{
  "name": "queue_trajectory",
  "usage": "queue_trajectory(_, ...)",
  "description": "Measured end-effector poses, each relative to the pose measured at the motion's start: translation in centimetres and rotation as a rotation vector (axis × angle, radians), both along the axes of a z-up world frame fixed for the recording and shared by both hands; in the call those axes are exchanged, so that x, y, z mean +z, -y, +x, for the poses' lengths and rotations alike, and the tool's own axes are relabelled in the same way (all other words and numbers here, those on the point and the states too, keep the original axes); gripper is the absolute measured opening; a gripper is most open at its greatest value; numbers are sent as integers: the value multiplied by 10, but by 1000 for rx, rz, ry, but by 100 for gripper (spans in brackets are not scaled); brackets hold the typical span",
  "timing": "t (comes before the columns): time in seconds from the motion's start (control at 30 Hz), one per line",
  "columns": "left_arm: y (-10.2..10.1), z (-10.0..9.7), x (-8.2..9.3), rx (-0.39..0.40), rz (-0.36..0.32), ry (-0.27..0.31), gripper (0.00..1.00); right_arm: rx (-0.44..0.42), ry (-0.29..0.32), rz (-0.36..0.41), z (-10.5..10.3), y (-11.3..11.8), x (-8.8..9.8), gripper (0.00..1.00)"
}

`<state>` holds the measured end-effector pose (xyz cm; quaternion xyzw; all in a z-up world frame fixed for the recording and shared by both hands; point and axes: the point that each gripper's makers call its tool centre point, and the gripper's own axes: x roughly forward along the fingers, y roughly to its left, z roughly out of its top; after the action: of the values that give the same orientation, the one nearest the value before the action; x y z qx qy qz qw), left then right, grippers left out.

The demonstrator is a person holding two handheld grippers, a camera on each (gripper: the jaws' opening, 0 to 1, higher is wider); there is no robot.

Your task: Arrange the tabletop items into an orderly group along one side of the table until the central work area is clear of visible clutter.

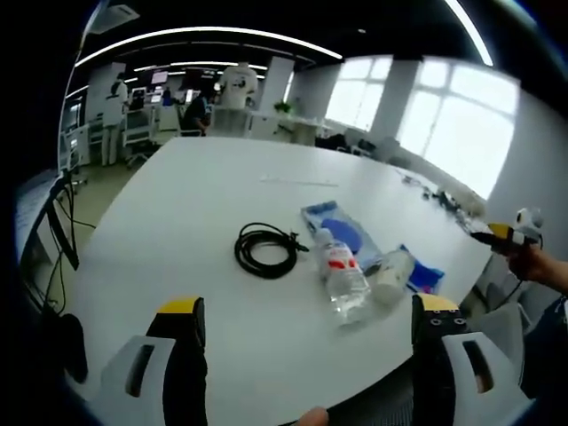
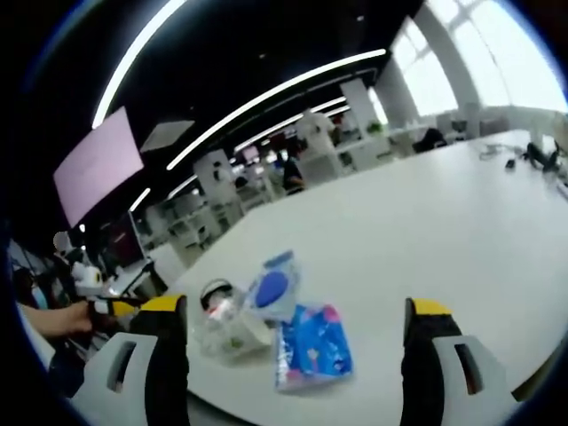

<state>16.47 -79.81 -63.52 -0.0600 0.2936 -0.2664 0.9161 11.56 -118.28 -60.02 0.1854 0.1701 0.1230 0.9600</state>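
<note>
We are holding both tongs, left (image 1: 306, 342) and right (image 2: 293, 342), wide open and empty over the white surface (image 1: 195, 222), where the clear plastic water bottle (image 1: 342, 273) is lying ahead between the left jaws, long axis pointing away.

Open-plan office / lab space
Long white table (image 1: 195, 213), desks w/ monitors (image 1: 160, 78), ceiling strip lights (image 2: 266, 98), big windows (image 1: 453, 124).

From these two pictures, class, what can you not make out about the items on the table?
- Water bottle label: too small in left gripper view.
- Blue packet print: blurred in right gripper view.
- Clear bottles: partly behind the right gripper's jaw.
- Black cable's plugs: too small.
</note>
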Motion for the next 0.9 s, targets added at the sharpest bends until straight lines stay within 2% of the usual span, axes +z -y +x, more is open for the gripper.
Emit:
queue_trajectory(0.27,2,-1,-5,-31,-10,-17,94,3,8,-27,-3,-5,3,100)
queue_trajectory(0.4,3,1,-5,-35,-21,-12,93,3,23,-16,1,-3,8,100)
queue_trajectory(0.5,2,3,-5,-11,-25,-18,93,4,35,18,6,-1,13,100)
queue_trajectory(0.6,7,4,-2,7,-34,-21,93,30,33,13,13,-2,15,100)
queue_trajectory(0.73,10,4,1,15,0,-13,93,57,30,31,25,-1,13,100)
queue_trajectory(0.9,11,3,-2,58,17,-38,93,84,27,56,36,1,12,99)
